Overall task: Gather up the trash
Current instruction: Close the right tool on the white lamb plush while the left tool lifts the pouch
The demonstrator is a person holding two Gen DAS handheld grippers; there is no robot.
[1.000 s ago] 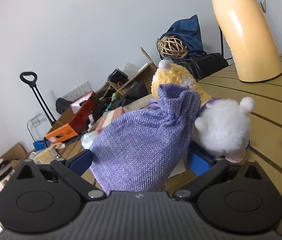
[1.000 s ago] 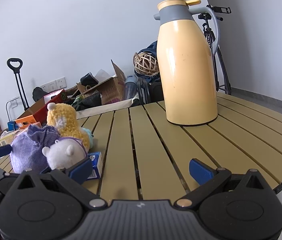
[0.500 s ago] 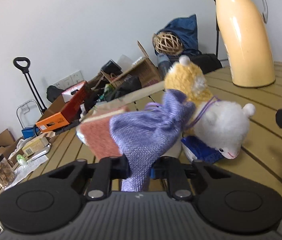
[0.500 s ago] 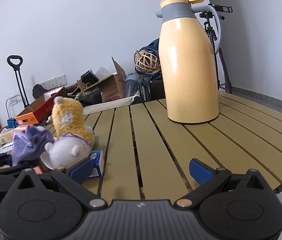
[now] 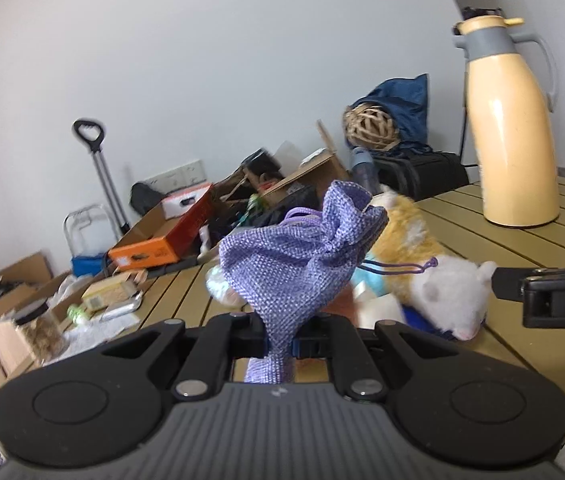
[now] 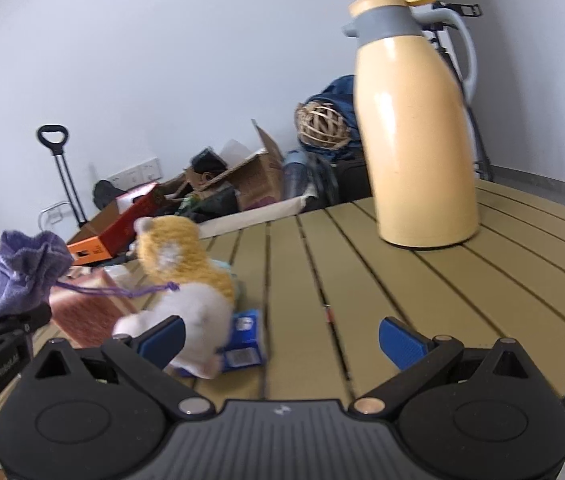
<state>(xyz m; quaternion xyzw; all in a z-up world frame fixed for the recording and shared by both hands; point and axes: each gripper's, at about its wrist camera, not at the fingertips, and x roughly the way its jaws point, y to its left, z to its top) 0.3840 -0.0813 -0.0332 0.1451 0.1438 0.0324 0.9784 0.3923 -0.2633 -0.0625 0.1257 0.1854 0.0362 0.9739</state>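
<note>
My left gripper (image 5: 280, 346) is shut on the bottom of a purple drawstring cloth bag (image 5: 298, 256) and holds it up above the slatted wooden table (image 5: 522, 240). The bag also shows at the left of the right wrist view (image 6: 22, 276), its cord trailing to the plush toys. A yellow plush (image 6: 178, 256) and a white plush (image 6: 198, 312) lie on the table, on a blue carton (image 6: 244, 340). A pink sponge-like block (image 6: 82, 312) sits beside them. My right gripper (image 6: 282, 340) is open and empty, low over the table just right of the plush toys.
A tall yellow thermos jug (image 6: 414, 128) stands at the table's far right. Beyond the table's far edge the floor holds cardboard boxes (image 6: 254, 180), an orange-red box (image 5: 170, 236), a hand trolley (image 5: 102, 176) and a wicker ball (image 6: 322, 124). The table edge runs close on the right.
My left gripper closed on the purple bag and lifted it up and back from the plush toys. The plush toys shifted and tipped. The right gripper stayed open and moved slightly nearer them.
</note>
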